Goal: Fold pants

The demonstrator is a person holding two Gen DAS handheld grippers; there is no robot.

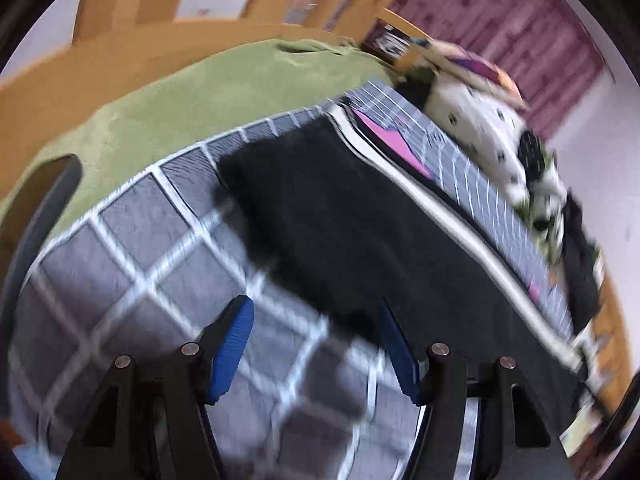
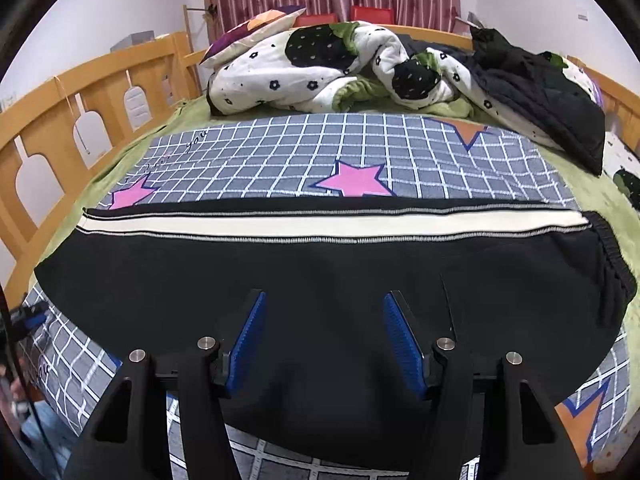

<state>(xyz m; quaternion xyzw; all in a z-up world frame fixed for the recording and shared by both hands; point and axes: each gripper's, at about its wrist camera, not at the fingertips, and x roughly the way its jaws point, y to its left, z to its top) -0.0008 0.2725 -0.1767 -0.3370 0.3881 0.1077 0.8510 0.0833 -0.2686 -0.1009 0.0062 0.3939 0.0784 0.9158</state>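
Nearest the lens, the right gripper (image 2: 324, 344) hung with its blue pads apart and nothing between them, poised over the black pants (image 2: 280, 280). The pants lay flat across the grid-patterned sheet (image 2: 304, 148) near the bed's front edge, their long axis running side to side in the right wrist view, a white stripe (image 2: 280, 222) along the far side and the gathered waistband (image 2: 612, 276) at the right end. The right gripper stood over the middle of the near edge of the pants, closer to the waistband than to the leg end.

The left gripper (image 1: 316, 344) was likewise open and empty. In its blurred view it hovered over the sheet just beside the near edge of the pants (image 1: 360, 220), apparently toward the leg end, with the fabric stretching away up and to the right. Judging by this, the left hand was the nearer to the leg end and the right to the waist, which suited a fold of one end onto the other along the long axis.

A rumpled floral quilt (image 2: 320, 64), a pillow (image 2: 252, 32) and a dark garment (image 2: 540, 92) were heaped at the far end of the bed, well apart from the pants. A wooden rail (image 2: 80, 92) ran along the left side. Nothing lay in the way.
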